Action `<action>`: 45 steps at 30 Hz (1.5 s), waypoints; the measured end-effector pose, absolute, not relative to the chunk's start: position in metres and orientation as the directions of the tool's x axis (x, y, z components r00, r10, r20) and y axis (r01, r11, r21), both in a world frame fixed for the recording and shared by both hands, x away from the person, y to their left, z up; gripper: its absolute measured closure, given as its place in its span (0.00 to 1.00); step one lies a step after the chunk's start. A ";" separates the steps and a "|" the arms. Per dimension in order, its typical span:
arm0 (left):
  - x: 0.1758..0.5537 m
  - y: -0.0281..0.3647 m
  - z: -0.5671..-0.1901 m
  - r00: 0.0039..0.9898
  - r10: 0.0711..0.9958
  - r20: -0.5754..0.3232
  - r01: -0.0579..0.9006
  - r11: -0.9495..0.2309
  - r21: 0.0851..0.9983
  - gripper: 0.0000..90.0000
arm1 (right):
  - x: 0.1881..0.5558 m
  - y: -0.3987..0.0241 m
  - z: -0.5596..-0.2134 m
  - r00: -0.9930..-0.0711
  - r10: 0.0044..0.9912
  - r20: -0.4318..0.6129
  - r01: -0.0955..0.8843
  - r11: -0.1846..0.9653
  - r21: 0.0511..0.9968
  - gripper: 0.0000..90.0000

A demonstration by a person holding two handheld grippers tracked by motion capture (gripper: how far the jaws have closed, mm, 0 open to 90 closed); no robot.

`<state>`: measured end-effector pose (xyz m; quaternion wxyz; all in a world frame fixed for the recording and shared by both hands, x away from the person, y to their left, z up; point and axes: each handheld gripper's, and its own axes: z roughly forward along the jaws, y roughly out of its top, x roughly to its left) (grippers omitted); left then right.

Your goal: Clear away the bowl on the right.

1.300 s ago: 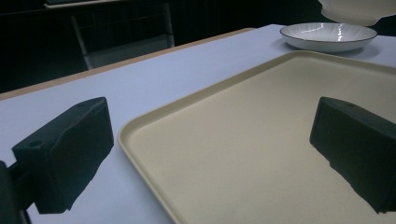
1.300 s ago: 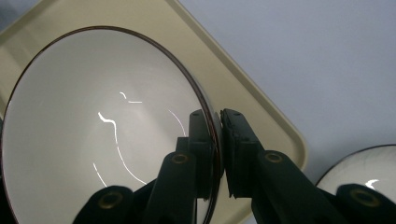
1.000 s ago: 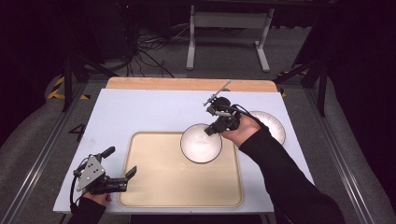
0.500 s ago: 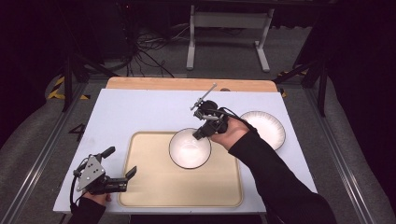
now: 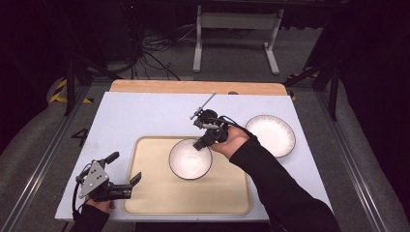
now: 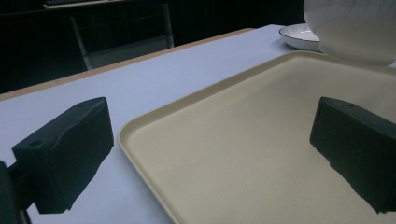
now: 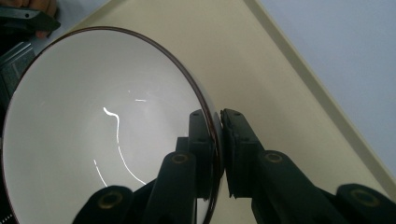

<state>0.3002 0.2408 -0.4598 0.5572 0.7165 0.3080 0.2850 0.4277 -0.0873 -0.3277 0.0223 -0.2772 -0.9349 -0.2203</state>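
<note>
A white bowl (image 5: pixel 190 159) with a dark rim hangs over the beige tray (image 5: pixel 154 200), near its far middle. My right gripper (image 5: pixel 201 144) is shut on the bowl's far right rim. In the right gripper view the two jaws pinch the thin wall of the bowl (image 7: pixel 93 140), one inside and one outside, at the right gripper (image 7: pixel 218 154). My left gripper (image 5: pixel 126 169) rests at the tray's near left corner with its jaws wide open and nothing between them. The left gripper view looks across the tray (image 6: pixel 261 154) to the bowl's underside (image 6: pixel 355 28).
A white plate (image 5: pixel 270 135) with a dark rim lies on the pale blue table (image 5: pixel 140 116) to the right of the tray. A wooden strip (image 5: pixel 193 87) runs along the table's far edge. Beyond it stand a metal frame and cables on the floor.
My right gripper has carried the bowl leftward and toward the near side, from beside the plate to over the tray. The left gripper has stayed still.
</note>
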 end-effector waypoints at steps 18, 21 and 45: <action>0.300 0.241 -0.460 0.648 0.759 0.065 0.124 -0.190 0.974 0.00 | 0.435 -0.078 -0.370 -0.830 0.514 0.217 0.558 0.757 0.339 0.92; 0.300 0.241 -0.460 0.649 0.758 0.066 0.124 -0.191 0.974 0.00 | 0.436 -0.077 -0.375 -0.825 0.517 0.227 0.565 0.755 0.333 0.92; 0.300 0.241 -0.460 0.648 0.759 0.064 0.125 -0.189 0.974 0.00 | 0.440 -0.074 -0.395 -0.820 0.526 0.225 0.572 0.762 0.304 0.91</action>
